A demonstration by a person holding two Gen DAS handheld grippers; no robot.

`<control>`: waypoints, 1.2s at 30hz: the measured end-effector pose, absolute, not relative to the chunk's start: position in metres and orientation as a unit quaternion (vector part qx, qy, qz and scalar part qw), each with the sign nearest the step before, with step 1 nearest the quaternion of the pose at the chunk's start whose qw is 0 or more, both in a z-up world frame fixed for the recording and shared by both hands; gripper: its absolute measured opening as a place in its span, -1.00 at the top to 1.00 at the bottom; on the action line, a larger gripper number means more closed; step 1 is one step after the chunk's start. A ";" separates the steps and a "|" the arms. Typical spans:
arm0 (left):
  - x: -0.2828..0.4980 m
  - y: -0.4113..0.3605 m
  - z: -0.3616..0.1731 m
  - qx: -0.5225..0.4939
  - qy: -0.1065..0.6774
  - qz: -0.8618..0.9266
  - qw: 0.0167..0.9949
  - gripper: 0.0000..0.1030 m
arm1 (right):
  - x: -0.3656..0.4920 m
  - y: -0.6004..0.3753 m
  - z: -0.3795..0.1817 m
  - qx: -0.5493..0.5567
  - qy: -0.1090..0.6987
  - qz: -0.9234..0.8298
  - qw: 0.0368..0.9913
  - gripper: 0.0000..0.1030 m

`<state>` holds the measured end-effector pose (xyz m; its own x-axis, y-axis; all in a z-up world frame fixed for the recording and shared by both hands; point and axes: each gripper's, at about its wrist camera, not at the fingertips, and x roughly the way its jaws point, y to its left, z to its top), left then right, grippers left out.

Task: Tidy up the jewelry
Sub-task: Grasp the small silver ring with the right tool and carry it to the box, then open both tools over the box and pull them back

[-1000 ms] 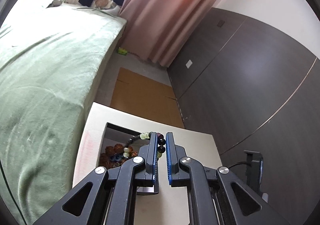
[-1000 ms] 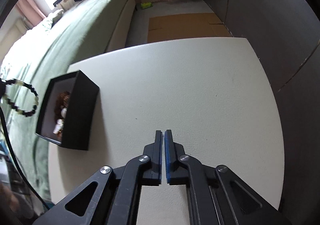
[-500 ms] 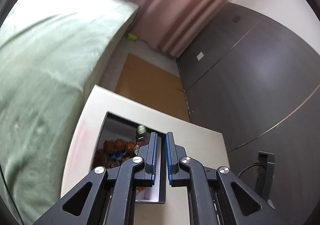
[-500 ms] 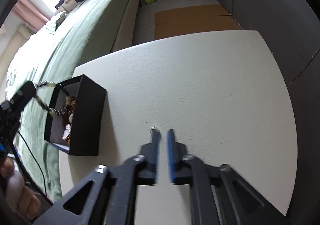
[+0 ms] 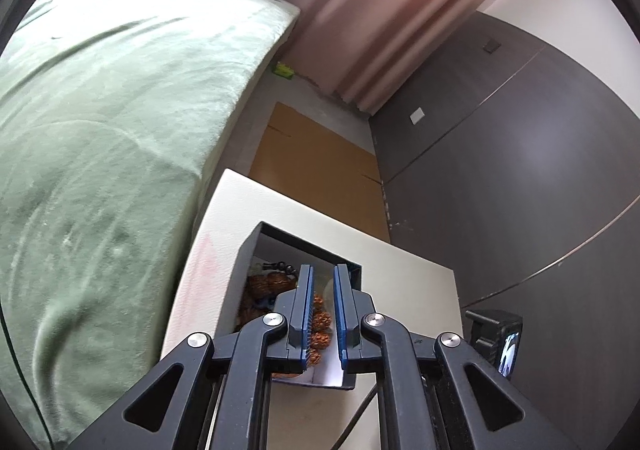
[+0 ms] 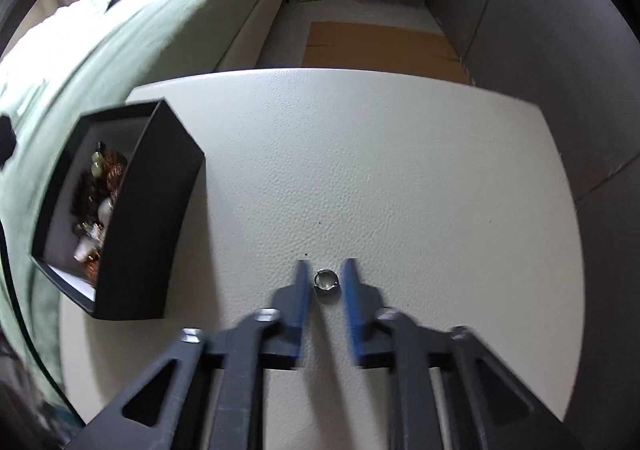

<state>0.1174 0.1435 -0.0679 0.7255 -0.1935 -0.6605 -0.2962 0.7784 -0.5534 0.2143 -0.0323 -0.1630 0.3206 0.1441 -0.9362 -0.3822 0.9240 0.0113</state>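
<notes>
A black jewelry box (image 6: 132, 209) stands on the left of the white table (image 6: 400, 153), holding beaded bracelets (image 6: 102, 177) and other pieces. In the left wrist view the box (image 5: 304, 246) lies right under my left gripper (image 5: 321, 270), which is open and empty above the brown beads (image 5: 320, 322). A small silver ring (image 6: 326, 280) lies on the table between the open fingers of my right gripper (image 6: 326, 264); they do not touch it.
A green-covered bed (image 5: 100, 109) runs along the table's left side. Flat cardboard (image 6: 380, 45) lies on the floor beyond the table. Dark wall panels (image 5: 520, 169) stand on the right. A small black device (image 5: 496, 338) sits by the table's right edge.
My left gripper dropped the dark and green bead bracelet into the box and opened. My right gripper opened and the silver ring now lies on the table between its fingers.
</notes>
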 end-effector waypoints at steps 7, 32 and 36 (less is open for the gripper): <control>0.109 0.155 -0.066 -0.336 0.369 0.040 0.866 0.53 | 0.214 -0.039 -0.147 -0.051 0.550 0.177 0.815 0.74; 0.093 0.177 -0.059 -0.344 0.334 0.094 0.872 -0.50 | 0.187 -0.026 -0.077 0.118 0.439 0.339 0.824 -0.10; 0.090 0.161 -0.056 -0.330 0.340 0.084 0.876 -0.50 | 0.181 -0.039 -0.070 0.108 0.433 0.325 0.834 -0.11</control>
